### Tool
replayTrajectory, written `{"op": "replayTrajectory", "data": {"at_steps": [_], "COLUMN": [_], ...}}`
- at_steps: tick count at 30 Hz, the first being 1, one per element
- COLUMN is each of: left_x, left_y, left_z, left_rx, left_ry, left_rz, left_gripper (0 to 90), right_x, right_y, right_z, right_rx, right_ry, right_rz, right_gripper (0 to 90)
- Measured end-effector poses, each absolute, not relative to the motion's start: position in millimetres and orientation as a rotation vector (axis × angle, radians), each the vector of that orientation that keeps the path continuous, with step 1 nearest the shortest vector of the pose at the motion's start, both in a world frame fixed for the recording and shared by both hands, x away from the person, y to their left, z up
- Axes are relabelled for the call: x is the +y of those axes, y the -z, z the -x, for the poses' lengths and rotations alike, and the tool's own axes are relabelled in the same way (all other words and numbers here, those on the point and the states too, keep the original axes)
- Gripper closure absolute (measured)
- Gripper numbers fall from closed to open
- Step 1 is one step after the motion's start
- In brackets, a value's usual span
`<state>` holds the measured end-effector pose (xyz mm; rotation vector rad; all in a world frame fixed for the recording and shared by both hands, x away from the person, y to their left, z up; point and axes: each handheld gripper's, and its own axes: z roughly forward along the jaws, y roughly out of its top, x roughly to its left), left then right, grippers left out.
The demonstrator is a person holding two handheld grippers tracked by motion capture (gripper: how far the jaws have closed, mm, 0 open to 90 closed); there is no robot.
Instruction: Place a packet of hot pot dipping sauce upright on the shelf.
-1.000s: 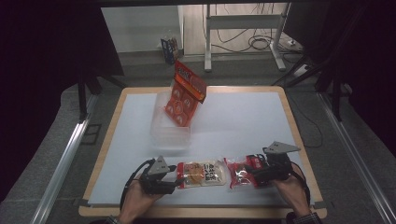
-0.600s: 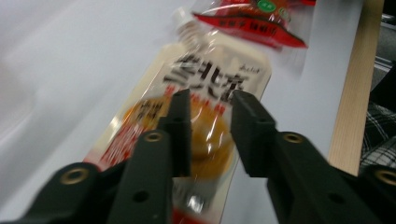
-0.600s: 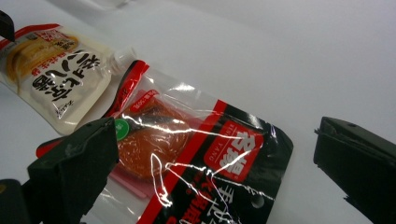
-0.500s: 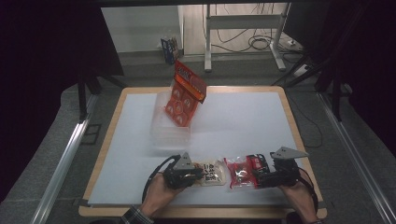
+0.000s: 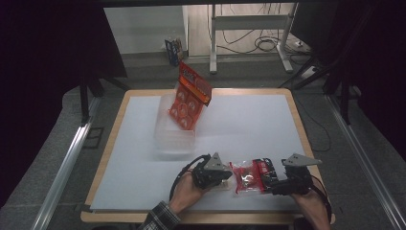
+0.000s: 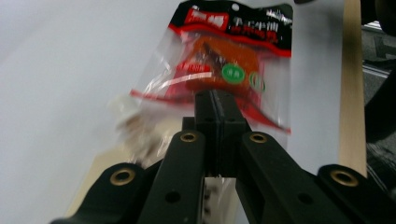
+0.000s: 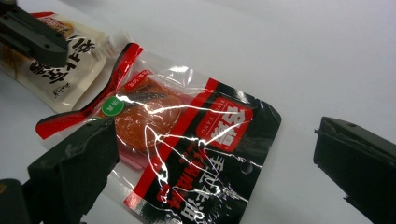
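Your white tabletop point(image 5: 249, 120) holds a clear plastic box point(image 5: 173, 136) with an orange packet point(image 5: 189, 98) leaning in it. Near you lies the red and black snack pack point(image 5: 250, 176), between your two tools. Your left hand-held gripper point(image 5: 225, 176) has just closed, jaws tight together, on a pale packet point(image 7: 58, 70). Your right hand-held gripper point(image 7: 215, 172) is wide apart around the snack pack.

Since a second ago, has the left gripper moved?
Yes. The left gripper has slid right along the table's front edge, toward the red-and-black snack packet, its jaws closing meanwhile.
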<state>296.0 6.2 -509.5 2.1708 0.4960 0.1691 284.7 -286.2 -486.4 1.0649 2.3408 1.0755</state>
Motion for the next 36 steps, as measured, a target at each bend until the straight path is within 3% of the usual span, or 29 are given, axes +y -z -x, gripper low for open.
{"op": "replayTrajectory", "data": {"at_steps": [10, 36], "left_x": [-27.5, -13.9], "left_y": [516.5, 533.5], "left_z": [-305.2, -300.1], "left_rx": [0.458, 0.508], "left_ry": [-0.171, -0.224], "left_rz": [-2.197, -2.285], "left_gripper": [89.8, 90.0], "right_x": [-290.2, -285.7], "right_y": [487.9, 496.6], "right_z": [-283.5, -282.9], "right_rx": [2.342, 2.435], "right_ry": [-1.071, -1.072], "right_rz": [-1.071, -1.149], "right_gripper": [0.0, 0.0]}}
